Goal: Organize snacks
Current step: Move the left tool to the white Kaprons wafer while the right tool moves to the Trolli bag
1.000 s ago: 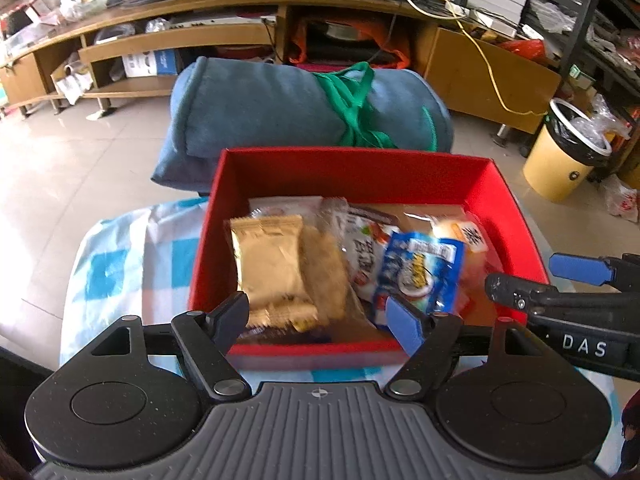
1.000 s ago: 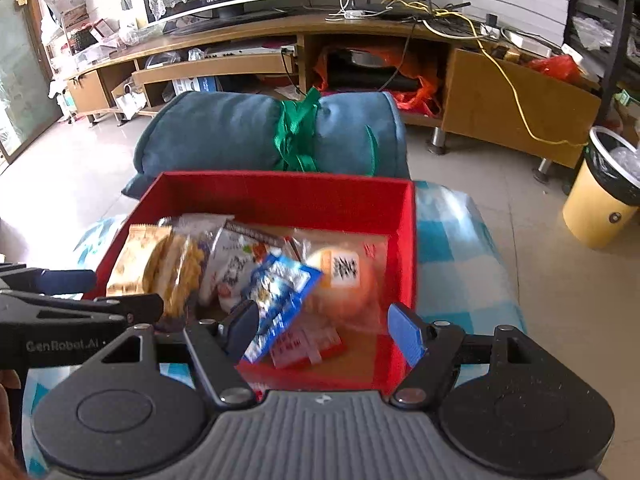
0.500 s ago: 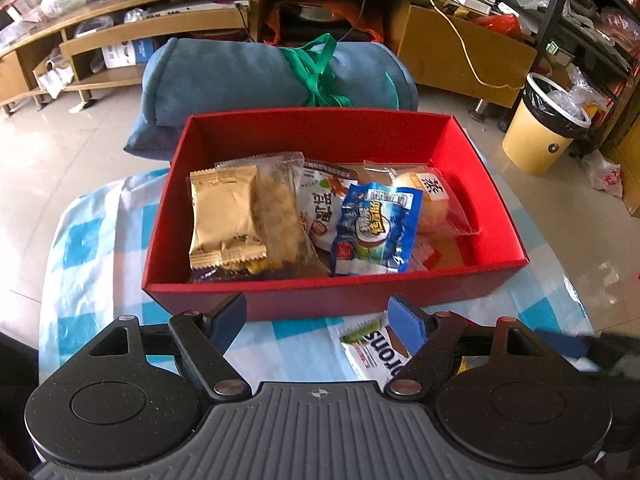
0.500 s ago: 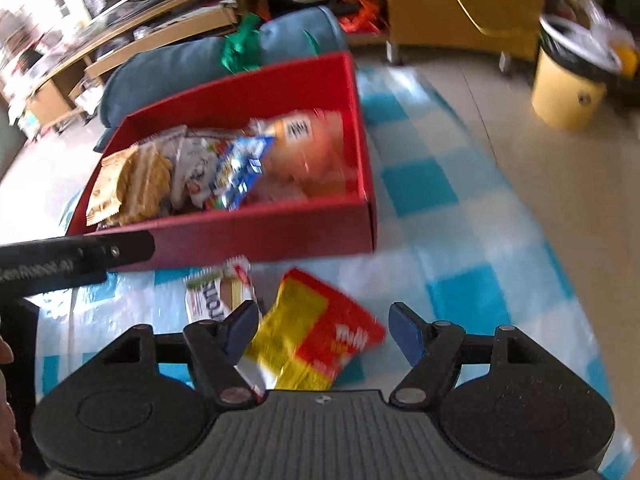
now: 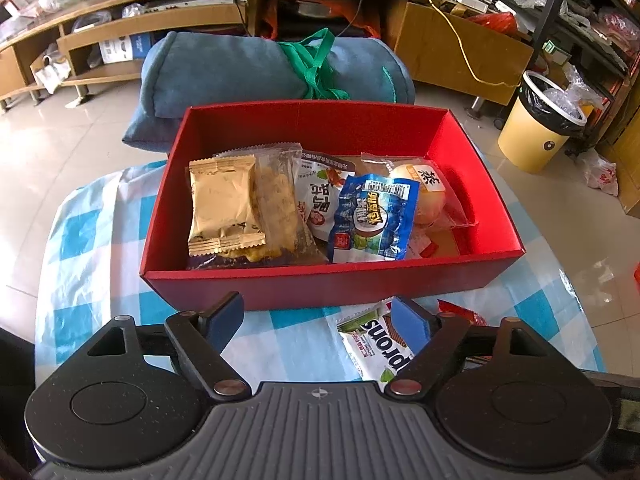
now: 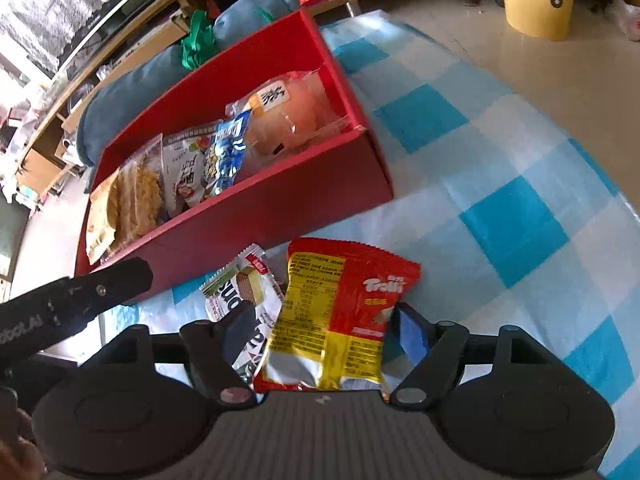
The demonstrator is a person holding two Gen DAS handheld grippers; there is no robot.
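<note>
Right tongs (image 6: 322, 330) spread wide, empty, straddling a glossy red-and-yellow foil packet (image 6: 340, 312) on the checked-cloth counter (image 6: 512, 216) | left tongs (image 5: 320, 320) wide open, empty; crinkly white wafer packet (image 5: 374, 344) beside right pad | rigid red cardboard box (image 5: 320, 280) of wrapped snacks just ahead.

Rolled blue blanket (image 5: 248, 68), yellow bin (image 5: 536, 136).

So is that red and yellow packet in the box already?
Out. The red and yellow packet lies on the checked cloth before the red box, between the open right gripper.
</note>
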